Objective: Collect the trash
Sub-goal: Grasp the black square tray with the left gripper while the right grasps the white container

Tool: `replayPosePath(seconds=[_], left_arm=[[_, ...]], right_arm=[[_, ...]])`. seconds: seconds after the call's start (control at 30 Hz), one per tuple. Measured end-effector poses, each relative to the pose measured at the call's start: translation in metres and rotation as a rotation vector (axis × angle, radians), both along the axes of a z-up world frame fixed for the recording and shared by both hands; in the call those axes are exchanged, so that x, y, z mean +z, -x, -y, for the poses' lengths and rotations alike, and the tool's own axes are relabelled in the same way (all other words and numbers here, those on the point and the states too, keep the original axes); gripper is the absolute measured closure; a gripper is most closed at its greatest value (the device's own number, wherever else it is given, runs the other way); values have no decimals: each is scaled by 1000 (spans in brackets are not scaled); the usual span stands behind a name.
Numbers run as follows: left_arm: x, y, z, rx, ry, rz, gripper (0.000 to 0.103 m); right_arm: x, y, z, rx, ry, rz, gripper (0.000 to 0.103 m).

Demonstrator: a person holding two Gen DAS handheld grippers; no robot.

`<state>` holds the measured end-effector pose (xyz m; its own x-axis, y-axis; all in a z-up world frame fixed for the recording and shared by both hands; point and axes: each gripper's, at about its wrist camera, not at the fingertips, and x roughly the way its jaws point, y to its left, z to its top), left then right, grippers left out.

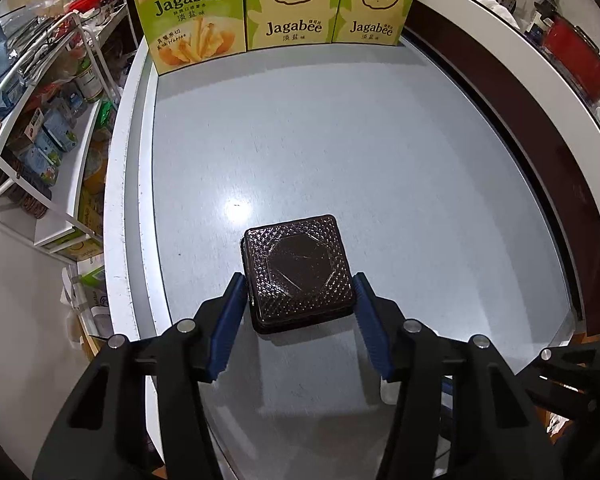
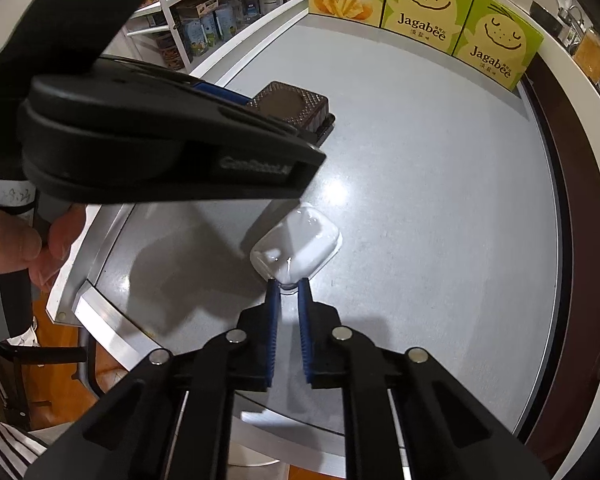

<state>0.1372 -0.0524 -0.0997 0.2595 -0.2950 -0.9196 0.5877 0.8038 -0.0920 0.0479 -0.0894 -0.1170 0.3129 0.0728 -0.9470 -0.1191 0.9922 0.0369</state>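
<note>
Two grippers, both mine: my left gripper (image 1: 299,294) clamps the dark brown embossed tray (image 1: 298,270) by its sides; my right gripper (image 2: 289,285) pinches the clear plastic tray (image 2: 296,245) at its near edge. Both trays rest on the grey tabletop (image 1: 340,140), with three Jagabee boxes (image 1: 296,4) upright along its far edge.

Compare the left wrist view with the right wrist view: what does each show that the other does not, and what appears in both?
Only the left wrist view shows the left gripper from behind, its blue pads against both sides of the dark box, and a red pot at the far right.

Only the right wrist view shows the right gripper pinching the edge of a clear plastic tray, and the hand that holds the left gripper.

Both show the dark box, the grey table, the three green snack boxes and the shelf rack.
</note>
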Motion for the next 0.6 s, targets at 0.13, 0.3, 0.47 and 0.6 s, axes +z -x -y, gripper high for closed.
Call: replayPosePath(seconds=[0.13,0.3,0.47,0.6], left_arm=[[0,1,-3,4,5,-4,48],[-3,0,-4,0,-6,-12,48],[-1,-5,-10,35,20,-20,47],[-2,-11,-11,49,12,-13,47]], right_arm=[[-2,-4,6,-1,-12,-8,91],[3,0,7,8,-20,15,40],[12,2,23,-36,-144,20,27],[4,-8,31,-184,-162,-28,49]])
